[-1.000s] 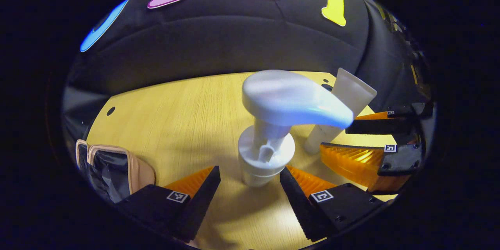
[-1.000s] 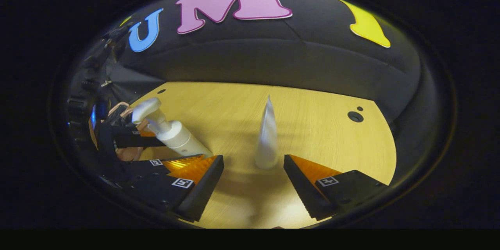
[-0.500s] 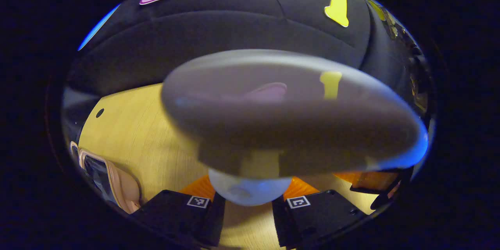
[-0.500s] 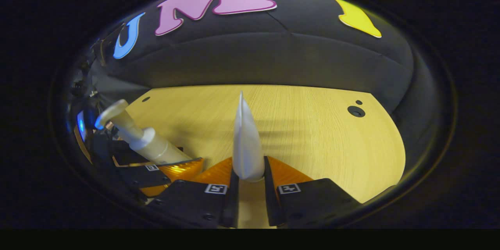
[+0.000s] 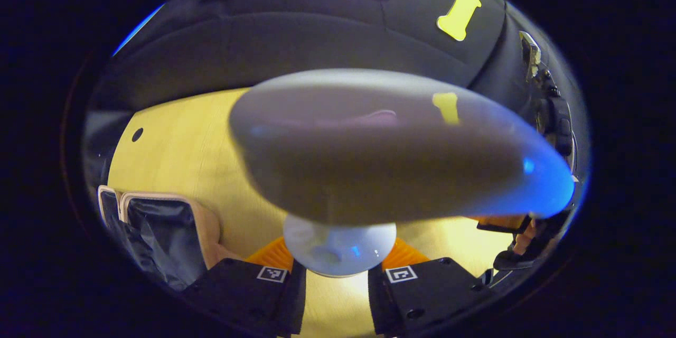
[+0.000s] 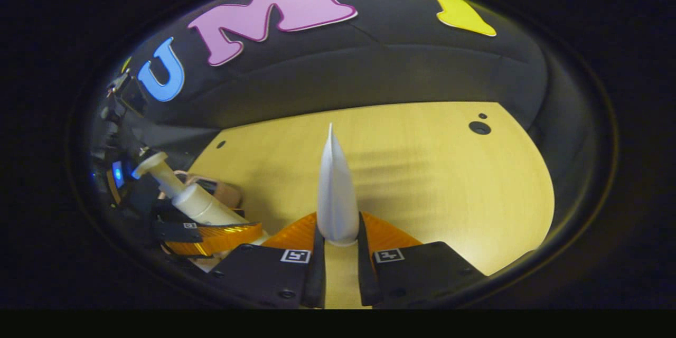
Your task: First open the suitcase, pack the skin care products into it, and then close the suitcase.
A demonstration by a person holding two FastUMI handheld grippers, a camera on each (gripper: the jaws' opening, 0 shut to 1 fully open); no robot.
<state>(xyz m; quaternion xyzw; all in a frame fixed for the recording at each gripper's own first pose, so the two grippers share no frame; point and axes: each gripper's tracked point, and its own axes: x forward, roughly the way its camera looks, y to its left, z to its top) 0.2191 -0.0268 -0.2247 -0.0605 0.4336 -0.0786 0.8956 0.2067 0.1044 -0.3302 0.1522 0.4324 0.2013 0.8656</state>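
Both grippers are holding skin care products above the wooden table.

The left gripper is clamping the pump bottle between its fingers; the right gripper is pinching the white tube upright. The open suitcase is lying at near left.

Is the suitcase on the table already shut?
No, in the left gripper view the suitcase lies open, its dark lining showing inside the tan rim.
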